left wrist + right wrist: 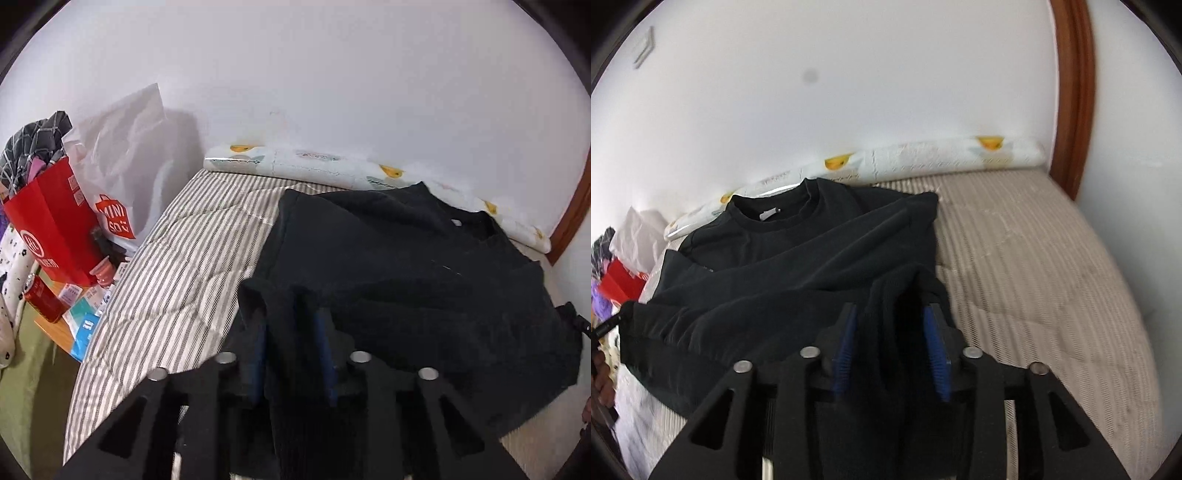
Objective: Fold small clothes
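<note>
Grippers left point(293, 332) and right point(890, 332) each pinching black sweatshirt point(798, 258), hem hidden

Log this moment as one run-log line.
step: fold | left gripper: shut on black sweatshirt hem | right gripper: shut on hem | surface: striped mattress

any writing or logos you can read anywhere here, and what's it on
"MINI SO" with a smiley, in white on a red logo: white shopping bag.
Round white logo and a line of characters: red paper bag, too blurred to read.
Print on the red can and the packets beside it: too small to read.
Neck tag in the black sweatshirt: no legible text.
</note>
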Demonstrator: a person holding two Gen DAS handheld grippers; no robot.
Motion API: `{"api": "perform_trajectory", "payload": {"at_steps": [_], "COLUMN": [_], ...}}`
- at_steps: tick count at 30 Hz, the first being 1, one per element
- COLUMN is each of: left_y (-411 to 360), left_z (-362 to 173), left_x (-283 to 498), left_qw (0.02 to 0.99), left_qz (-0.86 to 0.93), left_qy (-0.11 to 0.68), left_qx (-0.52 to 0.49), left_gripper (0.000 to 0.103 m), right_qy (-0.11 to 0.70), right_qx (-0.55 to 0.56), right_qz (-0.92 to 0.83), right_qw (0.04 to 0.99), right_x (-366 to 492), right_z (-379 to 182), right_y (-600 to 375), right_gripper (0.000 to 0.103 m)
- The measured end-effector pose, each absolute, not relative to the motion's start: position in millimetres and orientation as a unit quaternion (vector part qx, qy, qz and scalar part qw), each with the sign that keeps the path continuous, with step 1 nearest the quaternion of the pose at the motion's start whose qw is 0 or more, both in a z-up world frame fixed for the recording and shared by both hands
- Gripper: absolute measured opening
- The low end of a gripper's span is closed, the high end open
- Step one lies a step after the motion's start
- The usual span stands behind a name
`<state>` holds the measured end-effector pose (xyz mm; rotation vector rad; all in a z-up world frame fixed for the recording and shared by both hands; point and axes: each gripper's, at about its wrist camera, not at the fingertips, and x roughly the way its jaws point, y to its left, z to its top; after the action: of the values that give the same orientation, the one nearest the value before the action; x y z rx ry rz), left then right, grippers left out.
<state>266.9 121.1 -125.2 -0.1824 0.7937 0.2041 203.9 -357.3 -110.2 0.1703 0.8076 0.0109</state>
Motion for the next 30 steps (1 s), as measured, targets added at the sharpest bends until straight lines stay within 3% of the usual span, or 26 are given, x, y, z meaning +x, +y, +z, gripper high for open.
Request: {"api": "perform_trajectory", "payload": {"at_steps": [2,7,18,30], "left_y": [120,119,141,147], "left_z": [-123,-122,-156,-183], "left_x": [256,221,165,187], "left_qw": [0.914,0.919,0.9,0.888], "left_qz": [0.095,0.078,0.065,0.042], "left_qy": [0.384,0.376,0.41,0.42], "left_qx": [-0.092,-0.092,-0.136,-0.182], "left_gripper": [0.041,0.048,0.052,0.054], "right_qy": [0.386,0.383,0.424,0.424], "right_qx": [0.078,0.078,0.096,0.1], "right_qz": [0.001,-0.033,-0.051,-0.063], "right_qw": [0.919,0.92,0.899,0.898], "right_x": [189,150,126,148], "right_z": [-103,-103,-138,-144], "right_y": [-359,-370,-379,-370], "right_gripper": [0.04,0.041,0.041,0.041]}}
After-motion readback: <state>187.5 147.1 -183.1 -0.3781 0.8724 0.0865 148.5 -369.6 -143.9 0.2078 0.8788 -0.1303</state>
